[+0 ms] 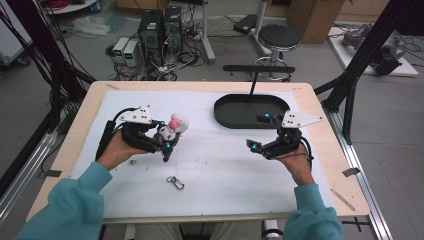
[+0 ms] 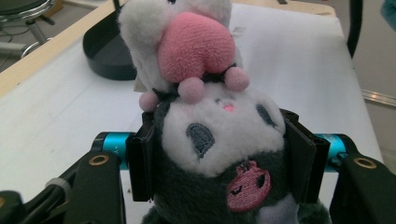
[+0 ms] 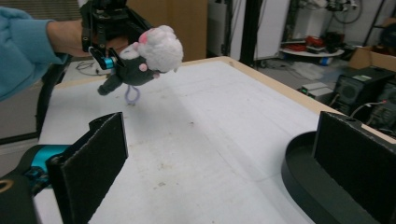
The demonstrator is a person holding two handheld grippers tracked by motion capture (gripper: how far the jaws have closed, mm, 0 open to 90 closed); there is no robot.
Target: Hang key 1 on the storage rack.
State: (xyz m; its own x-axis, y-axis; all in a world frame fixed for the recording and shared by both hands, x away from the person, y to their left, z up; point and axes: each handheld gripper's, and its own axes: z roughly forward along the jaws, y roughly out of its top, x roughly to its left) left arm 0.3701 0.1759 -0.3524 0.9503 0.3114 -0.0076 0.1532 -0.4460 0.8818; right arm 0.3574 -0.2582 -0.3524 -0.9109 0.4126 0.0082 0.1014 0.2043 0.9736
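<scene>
The table [image 1: 75,130] is taking up most of the scene under its white mat, and everything here is being placed against the black oval tray [image 1: 251,111] sitting at the mat's far side. Well to the left of that tray, the left gripper [image 1: 166,141] is gripping the plush toy [image 1: 172,129] and holding it up off the mat; in the left gripper view the two black pads are pressing into the sides of the toy's head [image 2: 219,135], and the fabric is bulging around them, so this thing is looking soft, light and very squashy. Its white-and-pink hood [image 2: 187,42] is pointing away from the jaws, towards the tray. A hold across the head, where the stuffing is thickest, is looking like the safe choice; the floppy hood or the thin loop hanging beneath it [image 3: 132,94] would probably slip or stretch. Nothing fragile here, and a drop would likely do it no harm. Just in front of the tray's right end, the right gripper [image 1: 260,132] is hanging above the mat with its jaws standing wide apart and nothing between them; the right gripper view is looking straight through that gap. Smallest of all, a little metal clasp [image 1: 175,182] is lying on the mat well nearer the person than the tray, apart from both grippers.
</scene>
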